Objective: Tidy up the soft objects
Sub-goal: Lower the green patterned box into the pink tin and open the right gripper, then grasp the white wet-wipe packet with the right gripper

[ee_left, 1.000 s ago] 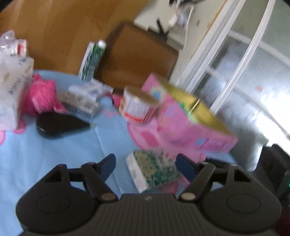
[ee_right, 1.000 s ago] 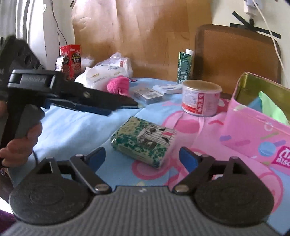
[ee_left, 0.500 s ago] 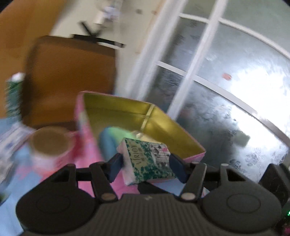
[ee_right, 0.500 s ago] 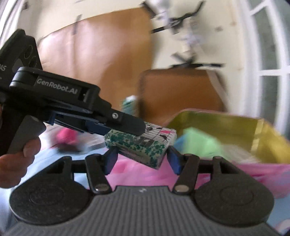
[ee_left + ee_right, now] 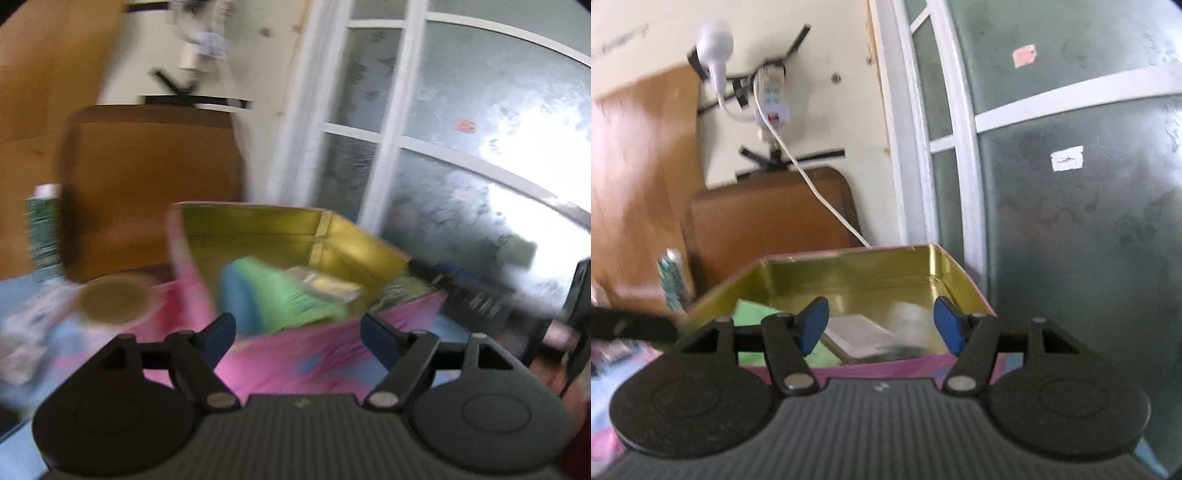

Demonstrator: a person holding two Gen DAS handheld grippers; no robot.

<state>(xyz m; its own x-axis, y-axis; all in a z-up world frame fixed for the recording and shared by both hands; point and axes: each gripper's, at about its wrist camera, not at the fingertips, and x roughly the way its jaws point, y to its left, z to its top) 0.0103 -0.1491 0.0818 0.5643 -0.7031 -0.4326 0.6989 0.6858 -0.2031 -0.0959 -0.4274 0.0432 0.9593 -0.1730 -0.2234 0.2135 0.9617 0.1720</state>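
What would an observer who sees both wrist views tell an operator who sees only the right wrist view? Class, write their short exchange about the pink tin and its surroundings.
Operator: I see the pink tin with a green item inside. Does anything stand outside the tin, on its left?
Observer: Yes. In the left wrist view a round can with a brownish lid stands close to the tin's left wall.
Operator: Is the left claw carrying anything?
Observer: No. The left claw has nothing between its pads, and its jaws are opening just in front of the tin's near wall.
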